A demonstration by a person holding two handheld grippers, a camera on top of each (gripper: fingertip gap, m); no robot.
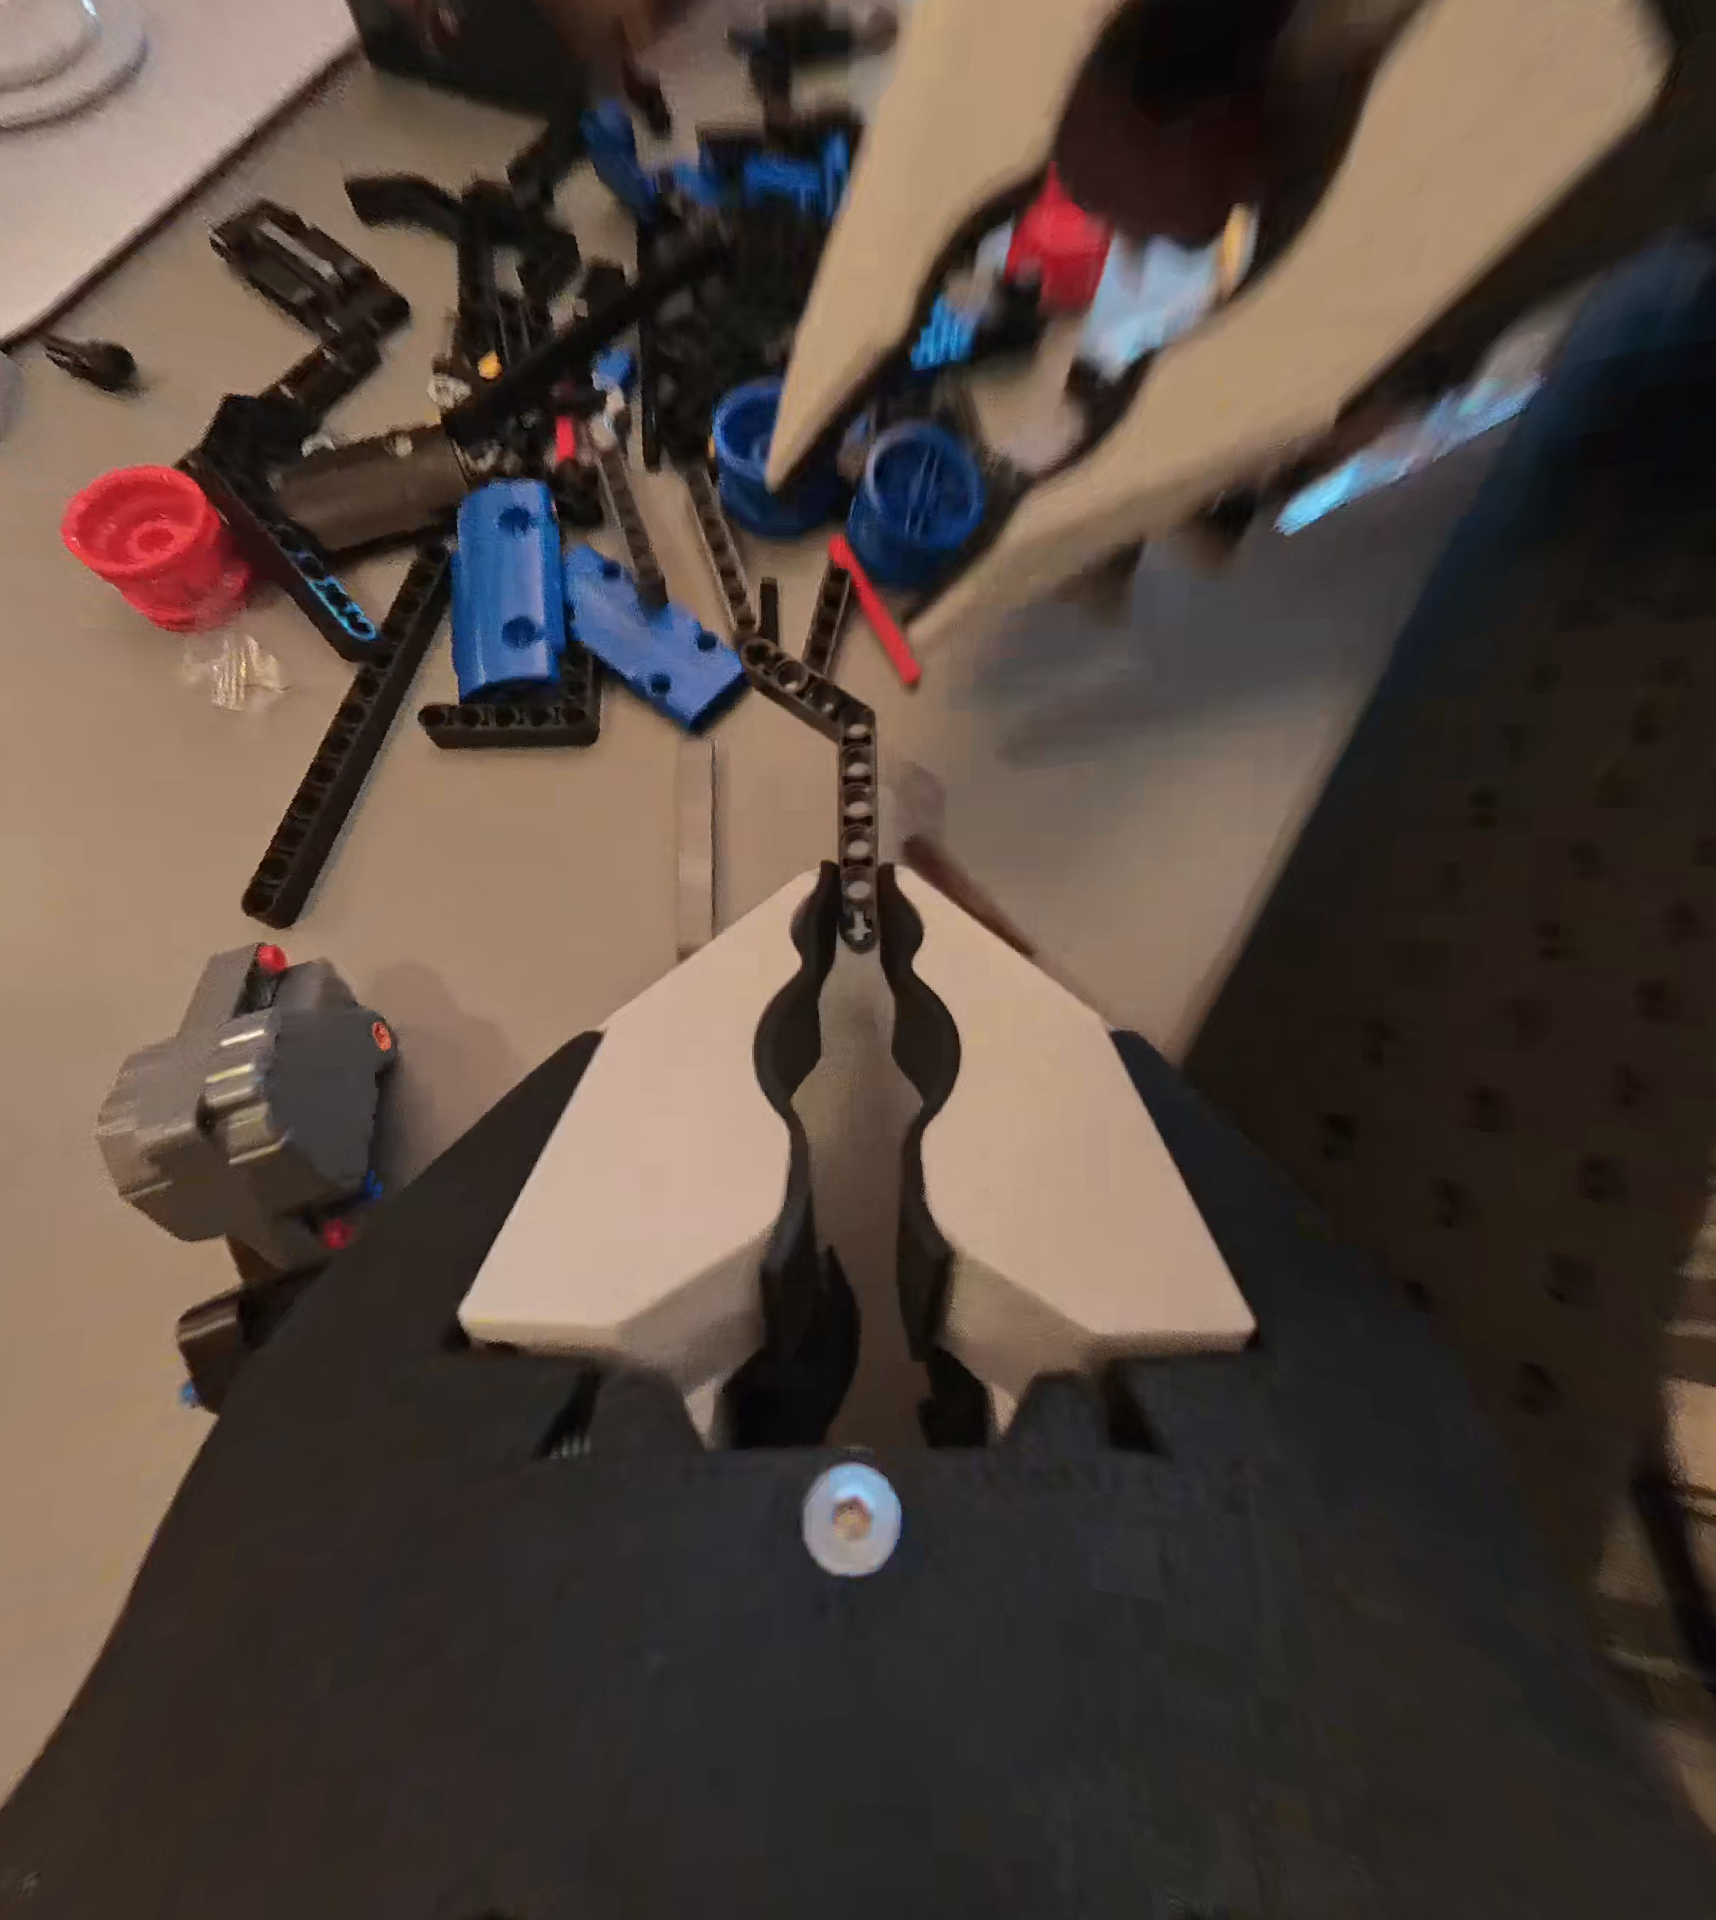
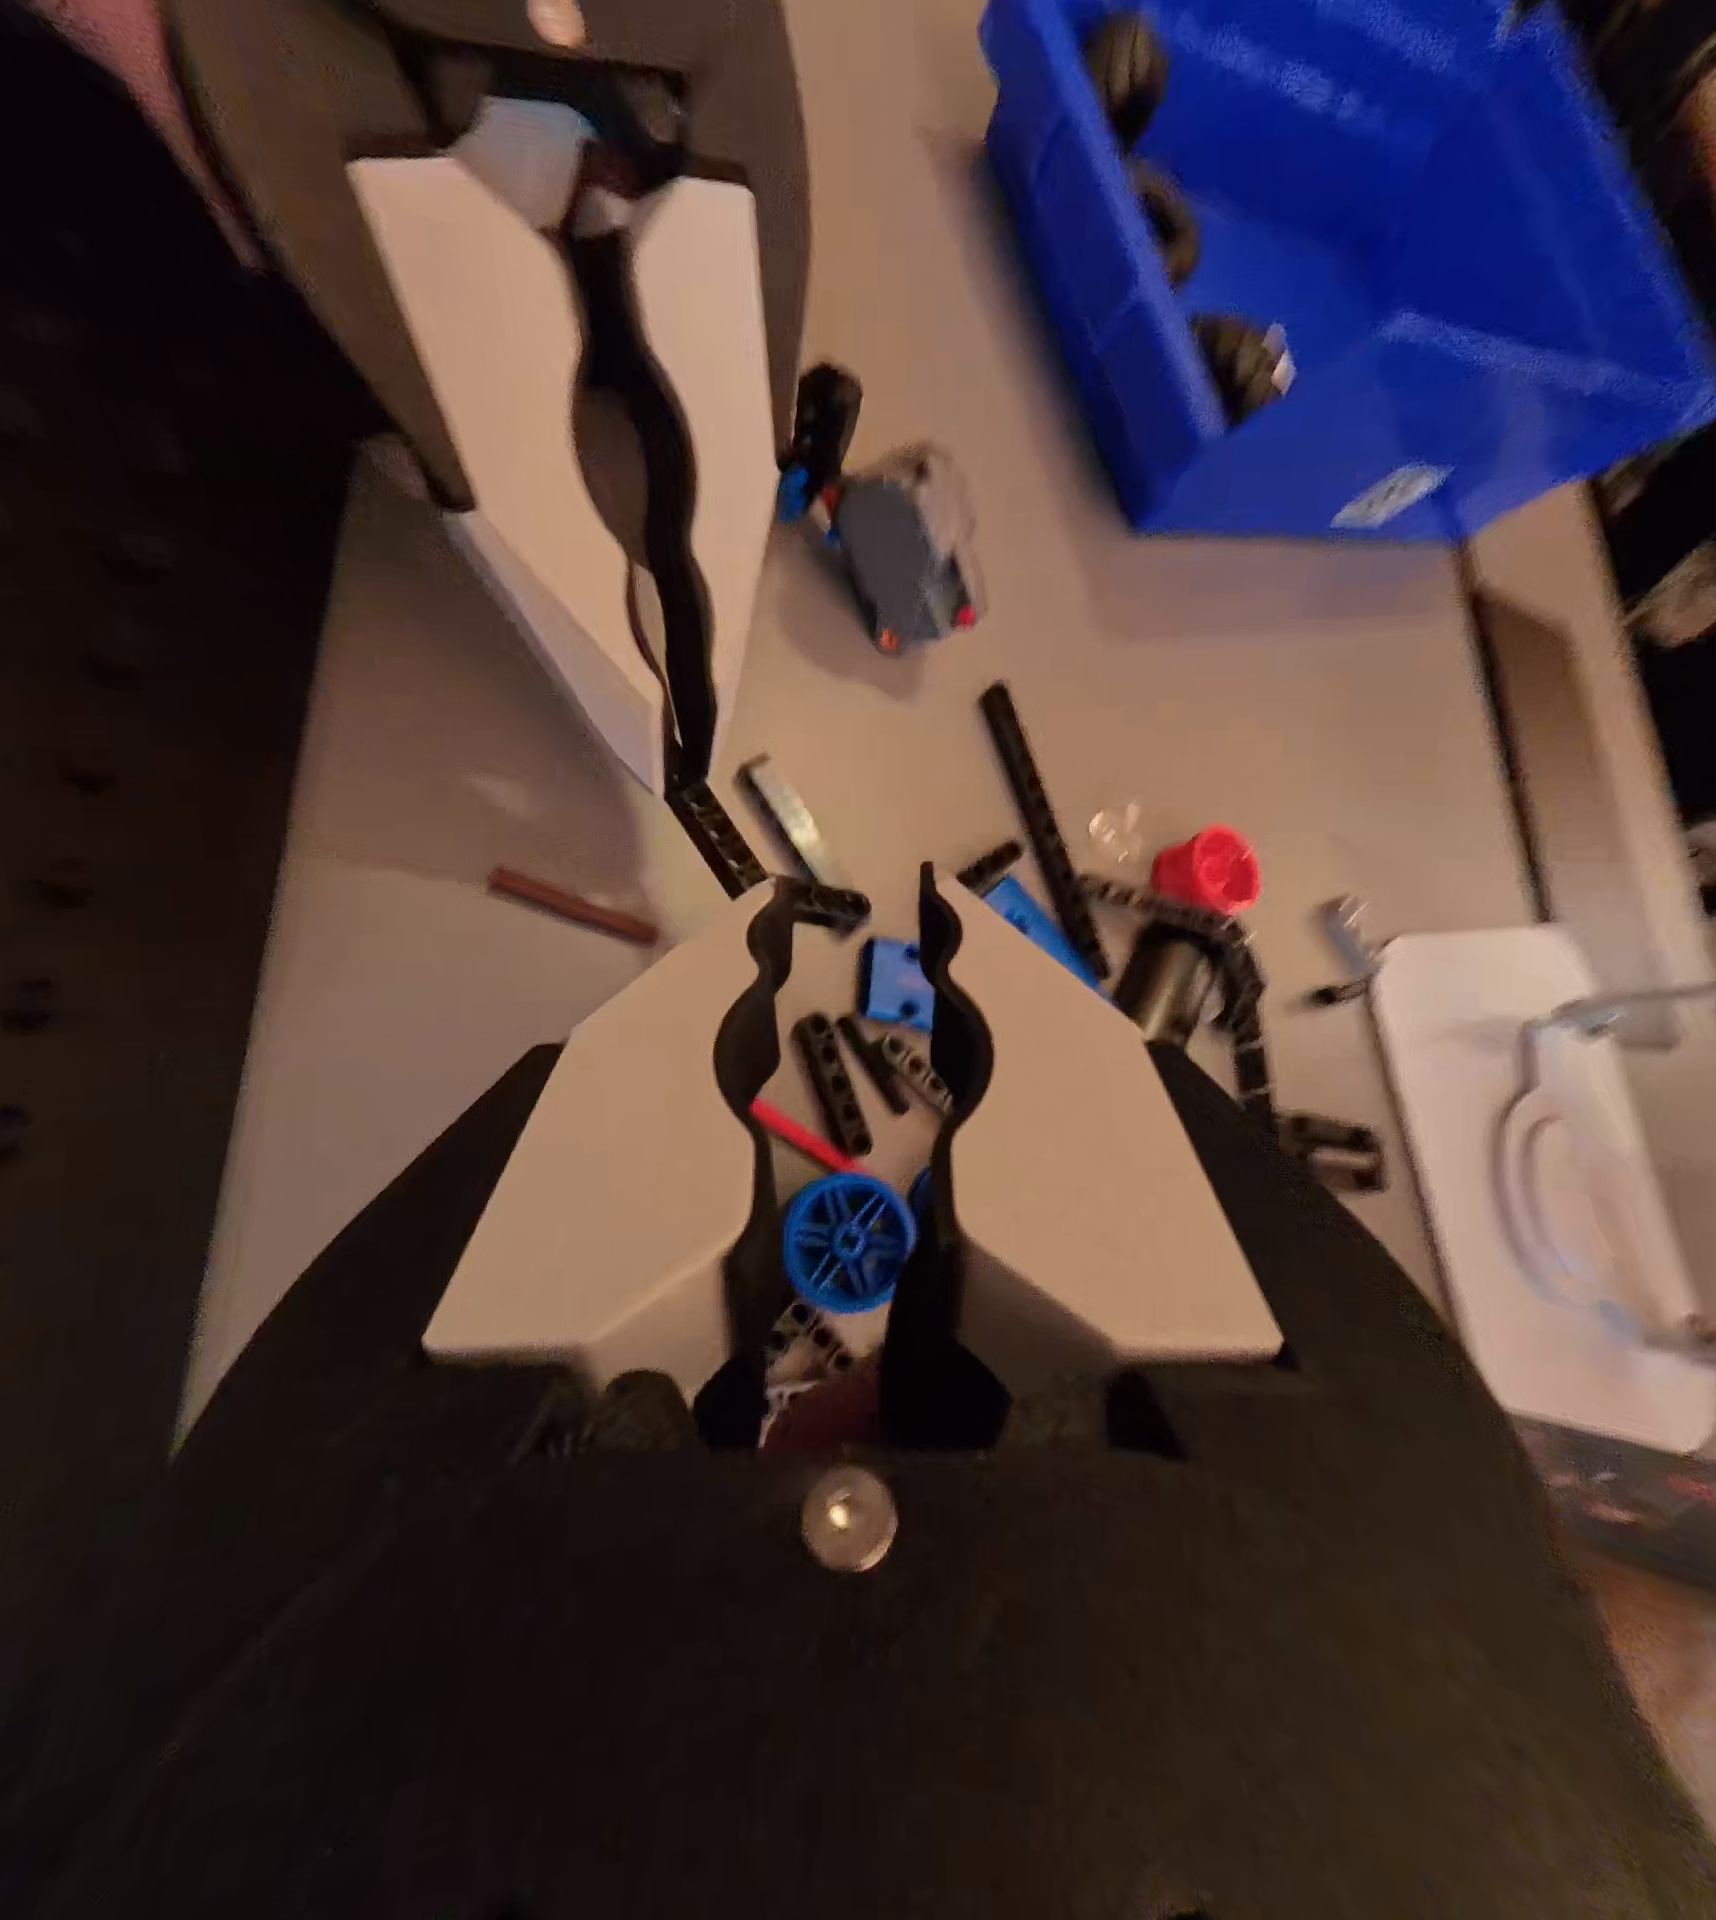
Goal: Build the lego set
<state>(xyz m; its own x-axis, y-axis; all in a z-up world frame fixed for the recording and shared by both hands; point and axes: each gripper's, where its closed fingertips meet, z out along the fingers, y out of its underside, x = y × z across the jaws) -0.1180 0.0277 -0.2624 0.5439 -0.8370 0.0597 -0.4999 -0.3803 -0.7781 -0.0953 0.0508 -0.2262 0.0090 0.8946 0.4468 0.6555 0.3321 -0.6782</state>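
The left tool [image 1: 859,883] pinches a bent black beam [image 1: 838,743] above the tabletop [image 1: 521,1039]; the right tool [image 2: 859,899] hangs spread and empty over scattered loose pieces [image 1: 563,436], so building seems barely begun

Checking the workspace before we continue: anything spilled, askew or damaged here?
Nothing looks damaged. The loose pieces lie in an unsorted heap on the table, normal mid-build. The left gripper is shut on a bent black beam; the right gripper hangs open above the pile.
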